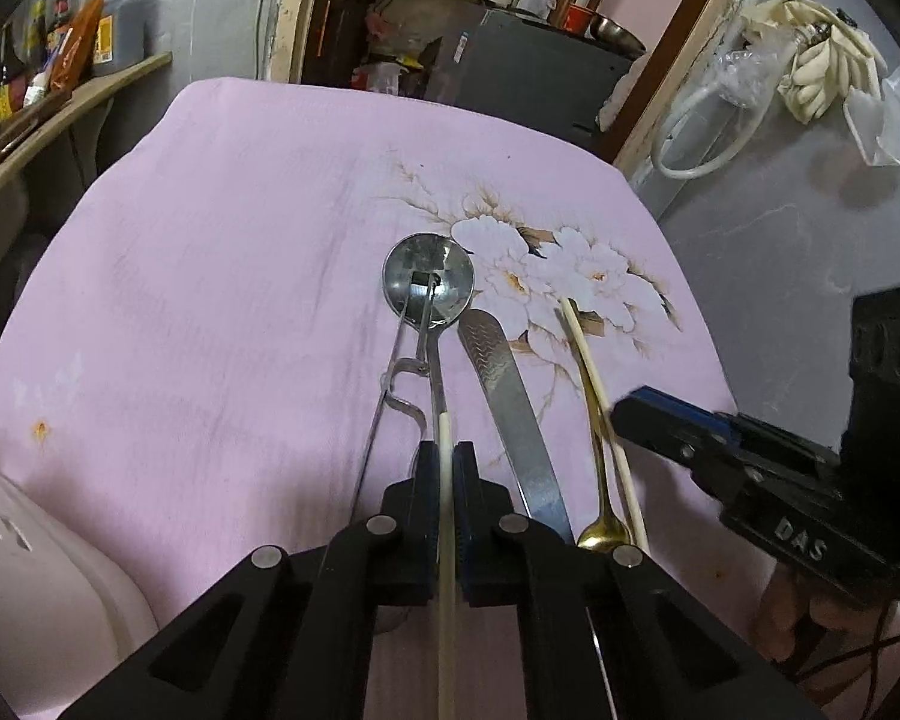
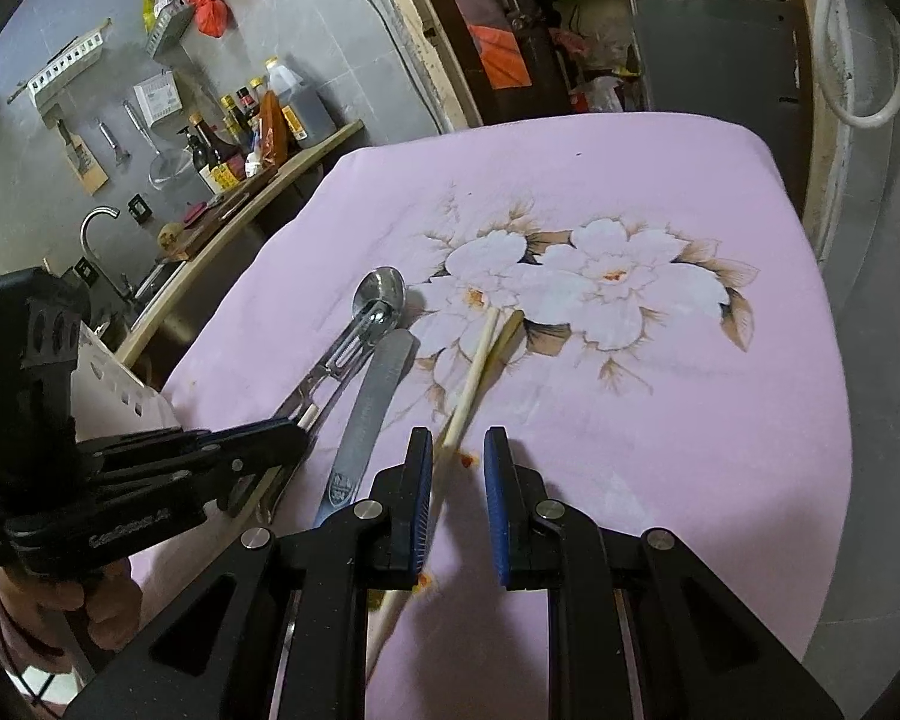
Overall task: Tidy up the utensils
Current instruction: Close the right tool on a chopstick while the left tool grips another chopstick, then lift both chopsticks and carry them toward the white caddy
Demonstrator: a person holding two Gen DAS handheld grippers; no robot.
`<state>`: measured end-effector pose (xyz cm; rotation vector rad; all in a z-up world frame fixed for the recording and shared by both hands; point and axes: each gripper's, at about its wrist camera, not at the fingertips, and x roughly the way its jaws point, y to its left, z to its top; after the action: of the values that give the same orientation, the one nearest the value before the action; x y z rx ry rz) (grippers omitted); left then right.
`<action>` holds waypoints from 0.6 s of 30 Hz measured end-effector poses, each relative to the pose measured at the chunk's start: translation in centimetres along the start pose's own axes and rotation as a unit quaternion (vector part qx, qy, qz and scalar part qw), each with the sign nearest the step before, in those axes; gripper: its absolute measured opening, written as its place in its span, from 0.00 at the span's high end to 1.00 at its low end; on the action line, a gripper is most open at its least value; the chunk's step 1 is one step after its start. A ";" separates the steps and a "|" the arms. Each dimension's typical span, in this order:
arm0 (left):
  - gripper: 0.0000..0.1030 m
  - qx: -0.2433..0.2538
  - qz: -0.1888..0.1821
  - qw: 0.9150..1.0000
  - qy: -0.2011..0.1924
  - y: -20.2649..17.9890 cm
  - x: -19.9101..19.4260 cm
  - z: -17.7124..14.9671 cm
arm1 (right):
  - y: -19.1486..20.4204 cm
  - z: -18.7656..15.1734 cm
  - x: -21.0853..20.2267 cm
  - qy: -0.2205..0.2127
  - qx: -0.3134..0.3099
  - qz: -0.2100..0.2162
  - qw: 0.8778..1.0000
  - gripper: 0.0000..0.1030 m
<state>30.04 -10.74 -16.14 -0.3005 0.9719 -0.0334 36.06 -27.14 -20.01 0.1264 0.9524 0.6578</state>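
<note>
Nearest your left camera, the left gripper (image 1: 447, 462) is pinching a pale, round chopstick (image 1: 446, 540) between its blue ribbed pads; the stick's lower end is running out of frame at 6 o'clock, so you are not seeing its full length. In your right view, the right gripper (image 2: 459, 450) is holding its jaws narrowly spread, with nothing between the pads; a second chopstick (image 2: 471, 384) is passing just under the left finger, and its near end is hidden behind the black linkage.

The pink cloth (image 1: 210, 300), soft and faintly wrinkled, is covering the table, with printed white blossoms toward 1 o'clock. A white slotted plastic basket (image 1: 30, 570) is being cut off at 8 o'clock.

The utensils are lying side by side at the cloth's centre: a shiny steel scoop (image 1: 429, 282) with a round bowl and wire lever handle, partly hidden behind your left fingers; a flat steel knife (image 1: 504, 384) with a wavy embossed handle; then a slim gold spoon (image 1: 603, 534), its bowl half covered by the linkage at 5 o'clock.
</note>
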 end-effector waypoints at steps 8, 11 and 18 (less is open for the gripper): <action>0.95 -0.008 -0.007 1.000 0.008 0.3 0.2 -0.1 | 0.6 1.6 1.8 0.021 -0.007 -0.016 1.000 0.85; 0.95 -0.012 -0.009 1.000 0.008 0.4 0.0 0.0 | 0.8 1.9 2.0 0.029 -0.002 -0.023 0.999 0.94; 0.95 -0.011 -0.036 0.999 -0.020 0.0 -1.9 0.3 | 0.5 1.8 -0.4 0.004 0.030 0.003 1.000 0.95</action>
<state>29.25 -10.36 -14.44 -0.3543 0.9229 -0.0824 37.12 -26.60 -18.46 0.1806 0.9795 0.6347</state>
